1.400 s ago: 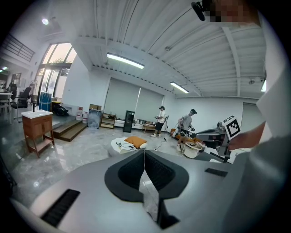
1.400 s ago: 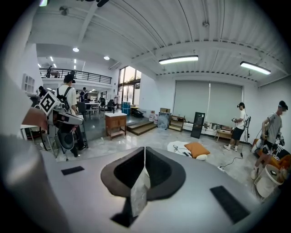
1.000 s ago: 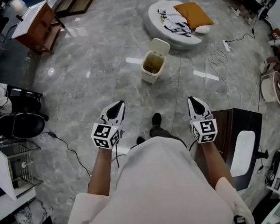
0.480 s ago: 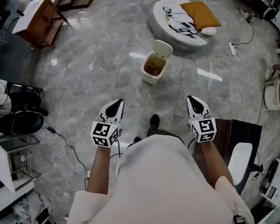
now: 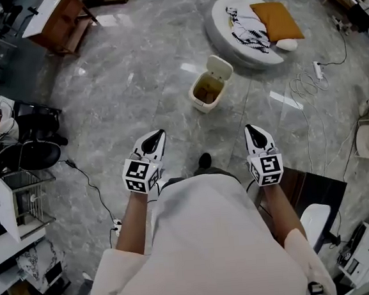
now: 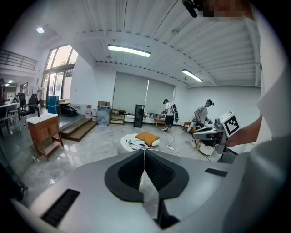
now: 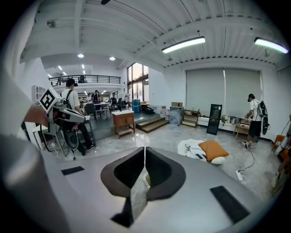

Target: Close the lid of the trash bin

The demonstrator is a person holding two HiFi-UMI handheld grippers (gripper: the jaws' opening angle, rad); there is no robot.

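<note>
A small cream trash bin (image 5: 207, 90) stands on the grey marble floor, its lid (image 5: 220, 67) tipped up and back, the inside brownish. Both grippers are held out in front of the person, well short of the bin. My left gripper (image 5: 156, 136) is below and left of it, jaws pressed together with nothing between them. My right gripper (image 5: 250, 130) is below and right of it, also shut and empty. In the left gripper view the jaw tips meet at the left gripper (image 6: 144, 153); in the right gripper view the right gripper (image 7: 144, 149) shows the same. The bin is mostly hidden behind the jaws there.
A round white floor bed (image 5: 225, 27) with an orange pillow (image 5: 277, 19) lies beyond the bin. A power strip and cable (image 5: 307, 78) trail at the right. A dark cabinet (image 5: 312, 180) is at near right, a black chair (image 5: 28, 160) and white cage (image 5: 16, 206) at left.
The person has walked forward: the bin sits lower and nearer in the head view. Both grippers moved along with the person, still shut, the same distance apart.
</note>
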